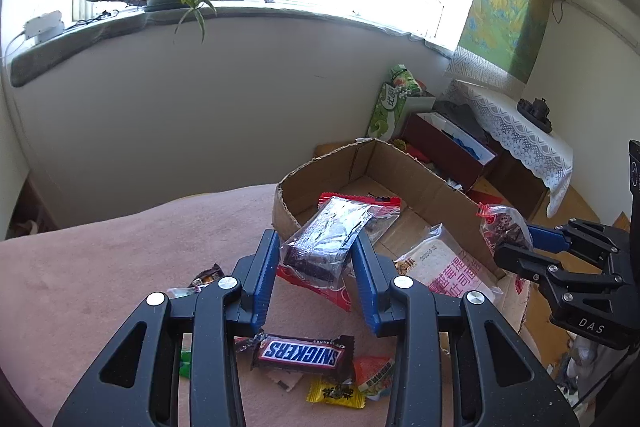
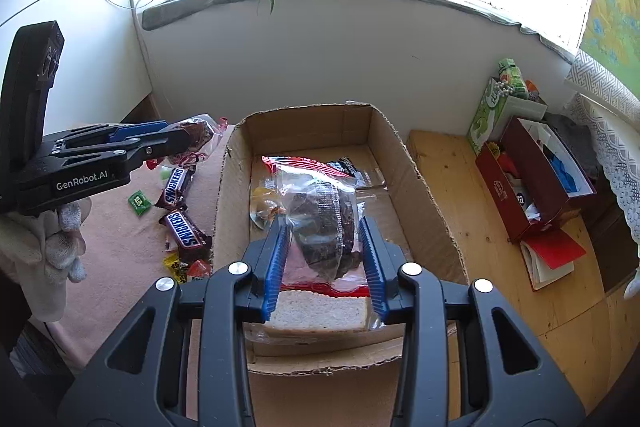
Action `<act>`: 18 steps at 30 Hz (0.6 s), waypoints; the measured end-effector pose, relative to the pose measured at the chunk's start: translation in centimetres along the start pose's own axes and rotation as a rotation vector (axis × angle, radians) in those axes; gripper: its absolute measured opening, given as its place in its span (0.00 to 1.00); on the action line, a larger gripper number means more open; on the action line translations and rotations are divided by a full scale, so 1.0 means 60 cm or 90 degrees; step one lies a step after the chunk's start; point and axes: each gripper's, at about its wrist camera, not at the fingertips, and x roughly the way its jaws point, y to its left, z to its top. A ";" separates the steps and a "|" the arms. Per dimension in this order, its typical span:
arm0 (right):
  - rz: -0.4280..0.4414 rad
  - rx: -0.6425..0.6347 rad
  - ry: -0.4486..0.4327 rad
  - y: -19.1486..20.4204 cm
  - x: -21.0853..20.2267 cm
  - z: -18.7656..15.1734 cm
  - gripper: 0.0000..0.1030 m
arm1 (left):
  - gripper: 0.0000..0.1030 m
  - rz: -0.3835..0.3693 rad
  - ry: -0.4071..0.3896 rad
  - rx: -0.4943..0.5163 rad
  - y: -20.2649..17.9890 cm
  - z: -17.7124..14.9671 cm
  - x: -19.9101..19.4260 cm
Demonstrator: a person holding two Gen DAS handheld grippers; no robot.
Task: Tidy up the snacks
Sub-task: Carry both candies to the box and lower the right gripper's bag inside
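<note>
Right wrist view: my right gripper [image 2: 324, 259] clamps a dark cake packet [image 2: 324, 223] over the cardboard box [image 2: 420, 187]; left gripper [image 1: 316, 267] clamps another packet [image 1: 324, 239]. Next, I judge: lower, release inside.

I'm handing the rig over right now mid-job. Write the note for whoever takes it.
Left tool: shut on a clear-wrapped dark cake packet, near the cardboard box.
Right tool: shut on a second dark cake packet, above the box.
Done: bread packet and a few wrapped items lie in the box.
Left: drop both packets in, then collect the Snickers bars and small candies on the pink cloth.
</note>
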 end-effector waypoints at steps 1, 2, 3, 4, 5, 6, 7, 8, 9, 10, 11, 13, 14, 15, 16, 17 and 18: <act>-0.003 0.004 0.000 -0.007 0.002 -0.001 0.36 | 0.34 -0.001 0.001 0.002 -0.006 0.002 0.004; -0.006 0.009 0.001 -0.013 0.004 -0.001 0.36 | 0.34 -0.003 0.002 0.004 -0.009 0.003 0.008; -0.008 0.014 0.002 -0.020 0.006 -0.002 0.36 | 0.34 -0.005 0.003 0.006 -0.013 0.005 0.011; -0.010 0.019 0.003 -0.027 0.009 -0.003 0.36 | 0.34 -0.006 0.004 0.008 -0.015 0.006 0.014; -0.013 0.023 0.004 -0.033 0.011 -0.003 0.36 | 0.34 -0.007 0.005 0.009 -0.019 0.007 0.018; -0.016 0.026 0.006 -0.039 0.013 -0.004 0.36 | 0.34 -0.008 0.006 0.010 -0.022 0.007 0.020; -0.020 0.029 0.007 -0.044 0.015 -0.005 0.36 | 0.34 -0.010 0.008 0.011 -0.026 0.009 0.025; -0.024 0.030 0.009 -0.048 0.017 -0.007 0.36 | 0.34 -0.012 0.008 0.013 -0.029 0.009 0.027; -0.026 0.031 0.009 -0.051 0.019 -0.008 0.36 | 0.34 -0.012 0.009 0.014 -0.032 0.009 0.028; -0.029 0.033 0.010 -0.054 0.020 -0.009 0.36 | 0.34 -0.013 0.009 0.016 -0.035 0.009 0.029; -0.033 0.035 0.011 -0.057 0.021 -0.010 0.36 | 0.34 -0.014 0.009 0.017 -0.038 0.010 0.031; -0.038 0.037 0.011 -0.062 0.022 -0.011 0.36 | 0.34 -0.016 0.011 0.018 -0.040 0.011 0.033; -0.038 0.039 0.012 -0.064 0.023 -0.011 0.36 | 0.34 -0.016 0.011 0.019 -0.042 0.012 0.034; -0.038 0.040 0.013 -0.066 0.024 -0.012 0.36 | 0.34 -0.016 0.012 0.020 -0.043 0.012 0.035; -0.039 0.041 0.014 -0.067 0.025 -0.012 0.36 | 0.35 -0.015 0.012 0.022 -0.046 0.014 0.037; -0.040 0.041 0.014 -0.069 0.026 -0.013 0.36 | 0.35 -0.016 0.012 0.024 -0.048 0.014 0.037; -0.040 0.042 0.015 -0.070 0.027 -0.013 0.36 | 0.35 -0.016 0.013 0.025 -0.050 0.014 0.038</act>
